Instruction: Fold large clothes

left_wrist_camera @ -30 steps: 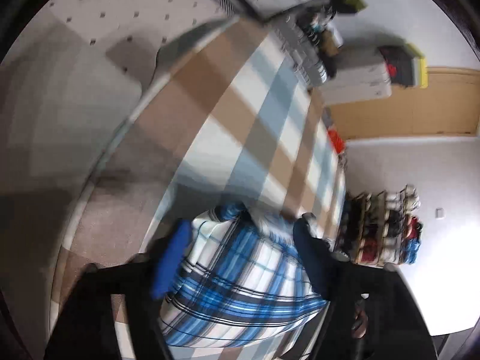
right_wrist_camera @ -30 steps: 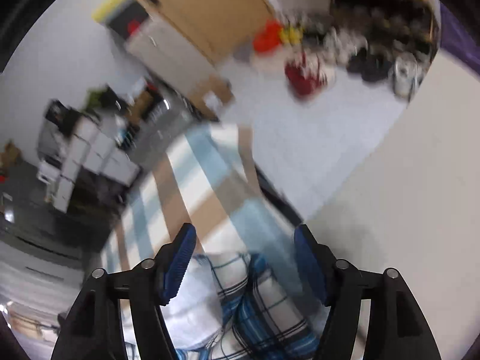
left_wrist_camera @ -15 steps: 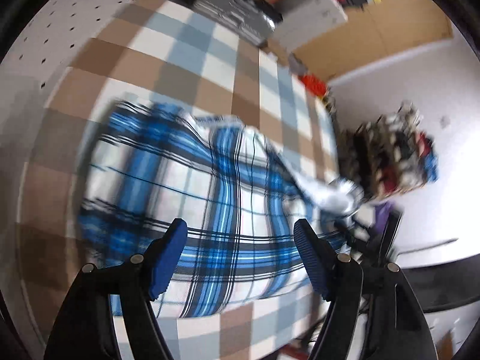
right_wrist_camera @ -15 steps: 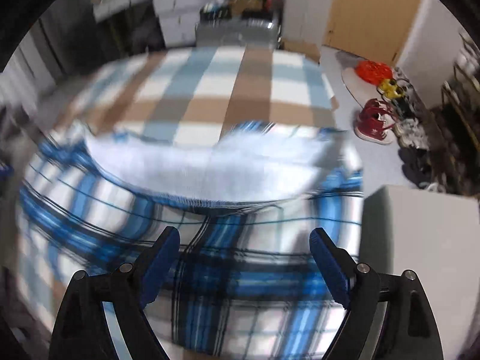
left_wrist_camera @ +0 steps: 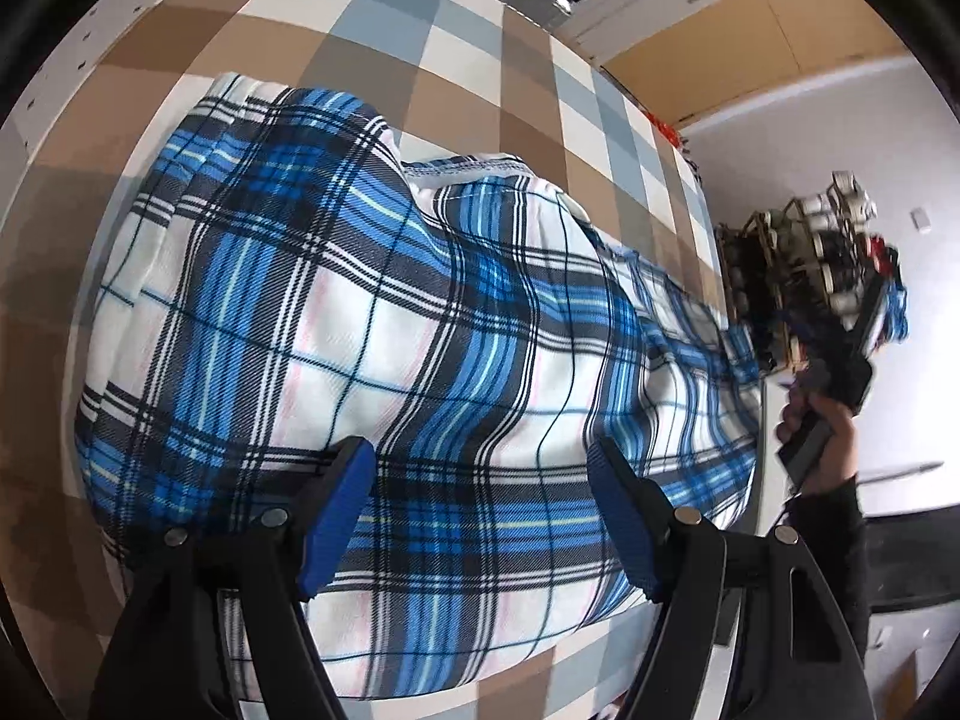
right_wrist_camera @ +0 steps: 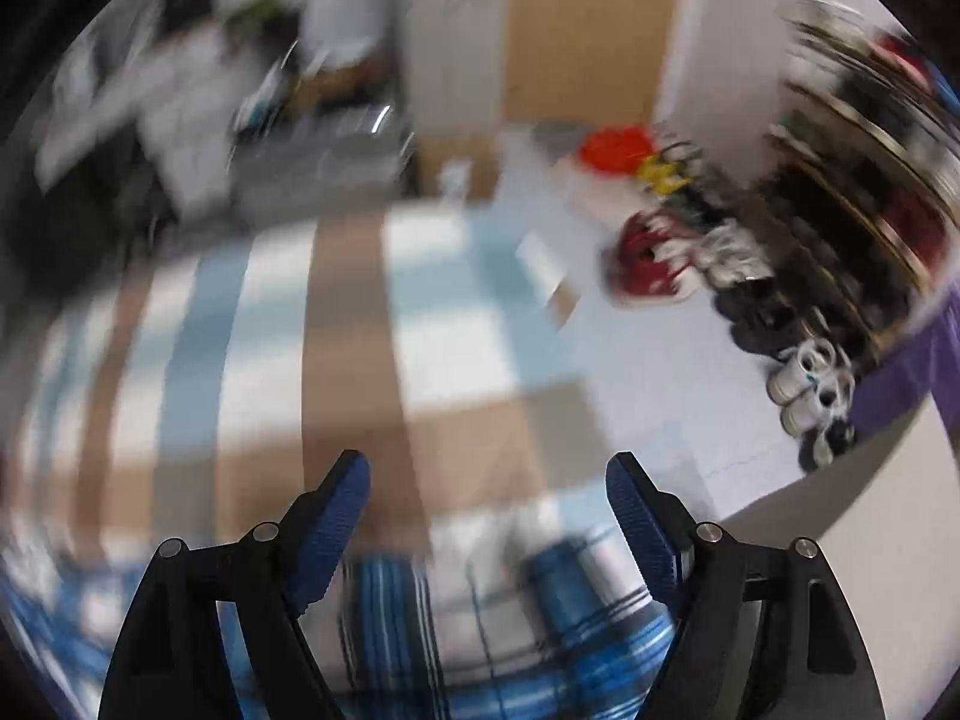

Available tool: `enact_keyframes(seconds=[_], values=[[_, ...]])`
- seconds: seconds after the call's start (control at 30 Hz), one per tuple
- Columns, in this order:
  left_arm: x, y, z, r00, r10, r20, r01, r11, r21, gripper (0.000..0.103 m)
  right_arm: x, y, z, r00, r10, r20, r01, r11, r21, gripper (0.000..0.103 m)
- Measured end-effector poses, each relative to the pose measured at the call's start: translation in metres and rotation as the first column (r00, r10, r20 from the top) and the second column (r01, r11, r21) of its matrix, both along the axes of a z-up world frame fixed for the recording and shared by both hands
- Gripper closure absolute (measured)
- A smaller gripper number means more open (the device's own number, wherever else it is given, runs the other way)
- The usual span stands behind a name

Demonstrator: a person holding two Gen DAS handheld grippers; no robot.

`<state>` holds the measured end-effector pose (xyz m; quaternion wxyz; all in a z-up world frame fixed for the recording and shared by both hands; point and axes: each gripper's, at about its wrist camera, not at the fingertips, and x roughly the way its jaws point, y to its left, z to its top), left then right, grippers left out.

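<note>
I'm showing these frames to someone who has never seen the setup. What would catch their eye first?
Most likely the blue plaid garment, spread across the middle of the brown, white and grey checked tabletop. Next, the left gripper hanging open just over its near part, blue-padded fingers on either side. At the right edge a hand holds the other tool, beside a crowded shoe rack.

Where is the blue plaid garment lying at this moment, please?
In the left wrist view, the blue plaid garment lies spread over the checked tablecloth, stretching toward the shoe rack at right.
</note>
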<state>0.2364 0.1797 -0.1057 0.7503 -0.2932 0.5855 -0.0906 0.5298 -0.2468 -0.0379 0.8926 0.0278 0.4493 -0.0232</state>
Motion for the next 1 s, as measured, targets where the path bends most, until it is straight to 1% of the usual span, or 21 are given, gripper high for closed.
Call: enact_keyframes(seconds=[0.07, 0.13, 0.17, 0.23, 0.3, 0.37, 0.43, 0.47, 0.5, 0.53, 0.6, 0.67, 0.7, 0.73, 0.77, 0.8, 0.87, 0.9, 0.93, 0.97, 1.0], values=[[-0.005, -0.003, 0.002, 1.000, -0.018, 0.009, 0.018, 0.999, 0.026, 0.034, -0.006, 0.009, 0.005, 0.996, 0.085, -0.011, -0.085, 0.996, 0.029, 0.020], [-0.011, 0.000, 0.003, 1.000, -0.019, 0.017, 0.018, 0.999, 0.042, 0.034, -0.024, 0.023, 0.003, 0.977, 0.200, -0.071, -0.198, 0.980, 0.028, 0.020], [-0.016, 0.001, 0.004, 0.999, -0.022, 0.023, 0.021, 0.999, 0.043, 0.034, -0.045, 0.031, 0.000, 0.960, 0.263, -0.095, -0.263, 0.965, 0.011, 0.020], [-0.024, 0.005, 0.000, 0.999, -0.034, 0.024, 0.033, 0.998, 0.057, 0.034, -0.076, 0.040, -0.006, 0.936, 0.330, -0.122, -0.333, 0.943, -0.005, 0.019], [-0.032, 0.009, 0.000, 1.000, -0.013, 0.022, 0.012, 0.998, 0.060, 0.034, -0.109, 0.048, -0.020, 0.894, 0.408, -0.188, -0.414, 0.910, 0.009, 0.014], [-0.038, 0.010, 0.009, 1.000, 0.001, 0.029, -0.004, 0.996, 0.084, 0.034, -0.133, 0.054, -0.043, 0.860, 0.427, -0.279, -0.465, 0.882, -0.083, 0.014], [-0.036, 0.005, 0.015, 0.996, -0.046, 0.076, 0.037, 0.993, 0.111, 0.034, -0.147, 0.056, -0.063, 0.850, 0.402, -0.341, -0.473, 0.866, -0.160, 0.014], [-0.036, 0.003, 0.012, 0.996, -0.053, 0.077, 0.041, 0.988, 0.148, 0.034, -0.154, 0.053, -0.074, 0.843, 0.384, -0.376, -0.472, 0.864, -0.177, 0.014], [-0.035, 0.003, 0.006, 0.997, -0.048, 0.057, 0.038, 0.985, 0.169, 0.034, -0.158, 0.050, -0.070, 0.861, 0.376, -0.341, -0.452, 0.874, -0.177, 0.013], [-0.036, 0.004, -0.001, 0.998, -0.042, 0.048, 0.034, 0.987, 0.156, 0.035, -0.160, 0.049, -0.072, 0.864, 0.355, -0.357, -0.441, 0.876, -0.194, 0.013], [-0.046, 0.010, -0.003, 0.993, -0.031, 0.110, 0.017, 0.992, 0.127, 0.034, -0.165, 0.045, -0.072, 0.870, 0.344, -0.353, -0.431, 0.879, -0.204, 0.013], [-0.053, 0.015, -0.001, 0.993, -0.015, 0.118, 0.001, 0.993, 0.117, 0.035, -0.166, 0.044, -0.067, 0.873, 0.326, -0.363, -0.420, 0.881, -0.218, 0.013], [-0.056, 0.016, 0.000, 0.994, -0.004, 0.107, -0.010, 0.992, 0.122, 0.034, -0.167, 0.045, -0.058, 0.886, 0.300, -0.353, -0.399, 0.881, -0.254, 0.014], [-0.058, 0.017, 0.003, 0.996, 0.014, 0.084, -0.024, 0.992, 0.126, 0.034, -0.169, 0.048, -0.047, 0.900, 0.292, -0.323, -0.384, 0.883, -0.271, 0.014], [-0.059, 0.016, 0.007, 0.997, 0.026, 0.069, -0.035, 0.992, 0.124, 0.034, -0.175, 0.053, -0.032, 0.911, 0.311, -0.270, -0.379, 0.889, -0.255, 0.014], [-0.060, 0.014, 0.012, 0.997, 0.032, 0.071, -0.040, 0.993, 0.112, 0.034, -0.181, 0.059, -0.020, 0.911, 0.343, -0.229, -0.392, 0.893, -0.221, 0.013], [-0.063, -0.003, 0.027, 0.992, -0.021, 0.126, 0.016, 0.999, 0.047, 0.034, -0.193, 0.086, -0.004, 0.886, 0.425, -0.184, -0.454, 0.877, -0.161, 0.012], [-0.063, -0.015, 0.030, 0.987, -0.060, 0.146, 0.054, 0.997, 0.047, 0.034, -0.198, 0.099, -0.003, 0.873, 0.454, -0.181, -0.481, 0.862, -0.160, 0.011], [-0.062, -0.029, 0.033, 0.981, -0.110, 0.159, 0.099, 0.992, 0.071, 0.034, -0.205, 0.119, -0.004, 0.847, 0.499, -0.182, -0.527, 0.831, -0.176, 0.011], [-0.062, -0.041, 0.031, 0.976, -0.153, 0.155, 0.138, 0.985, 0.099, 0.034, -0.208, 0.130, -0.008, 0.831, 0.524, -0.186, -0.554, 0.809, -0.197, 0.010], [-0.060, -0.049, 0.026, 0.973, -0.184, 0.139, 0.169, 0.979, 0.112, 0.034, -0.213, 0.151, -0.016, 0.805, 0.559, -0.201, -0.594, 0.764, -0.253, 0.010]])
